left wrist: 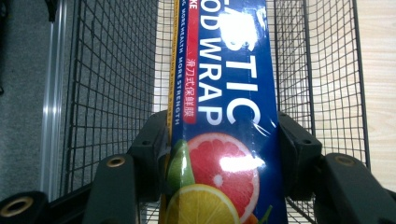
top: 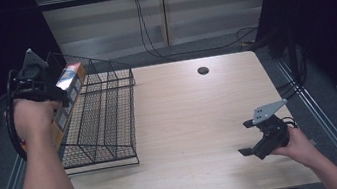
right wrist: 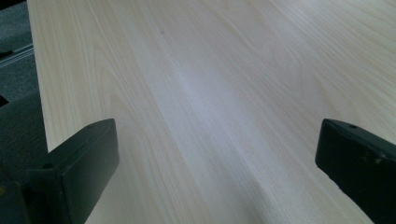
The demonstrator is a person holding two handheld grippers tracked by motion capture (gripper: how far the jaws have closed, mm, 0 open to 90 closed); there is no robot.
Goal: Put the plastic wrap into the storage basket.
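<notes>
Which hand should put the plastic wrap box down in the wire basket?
Probably the left. The left gripper is shut on the plastic wrap box right over the wire basket. The right gripper is open above the bare table, far off.

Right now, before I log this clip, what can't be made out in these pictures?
- Plastic wrap box: both ends cut off by the left gripper view's edges; in the high view the left gripper and hand cover much of it.
- Whether the box touches the wire basket: cannot tell.
- Small print on the box's side: blurred in the left gripper view.
- Right gripper: fingertips cut off at the right gripper view's bottom edge.
- Dark round spot on the table: too small to identify.
</notes>
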